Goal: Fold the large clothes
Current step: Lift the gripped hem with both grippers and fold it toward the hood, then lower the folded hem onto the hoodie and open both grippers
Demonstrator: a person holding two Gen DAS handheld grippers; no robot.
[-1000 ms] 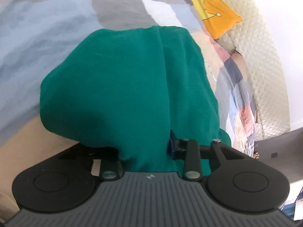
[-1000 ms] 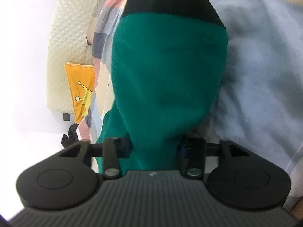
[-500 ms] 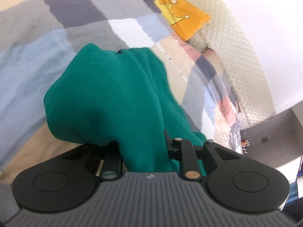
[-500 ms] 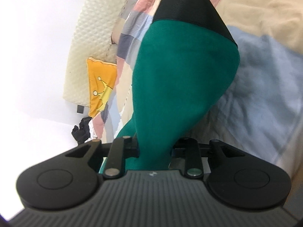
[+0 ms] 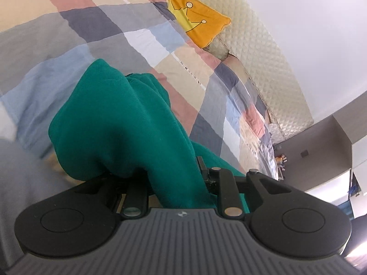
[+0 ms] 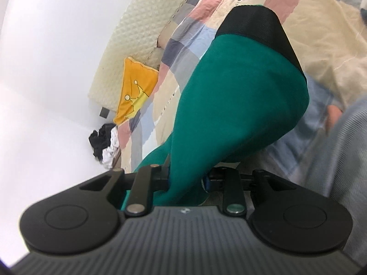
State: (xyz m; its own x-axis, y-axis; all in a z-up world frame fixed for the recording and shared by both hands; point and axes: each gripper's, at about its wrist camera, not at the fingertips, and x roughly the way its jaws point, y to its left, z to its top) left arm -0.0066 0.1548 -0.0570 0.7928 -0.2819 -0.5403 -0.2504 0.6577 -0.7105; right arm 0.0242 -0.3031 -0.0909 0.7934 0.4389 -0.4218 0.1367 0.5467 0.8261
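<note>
Bed w/ patchwork quilt (image 5: 142,39) below — my left gripper (image 5: 181,183) & right gripper (image 6: 187,178) have just been closing, both clamped on green garment (image 5: 119,123), bunched above quilt: lift step, next I'd spread it flat.

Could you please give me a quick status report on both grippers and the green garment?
Left gripper and right gripper both shut on green garment, jaws just closed tighter. Garment bunched, black cuff hanging forward above checked bedspread. Nothing in the way.
</note>
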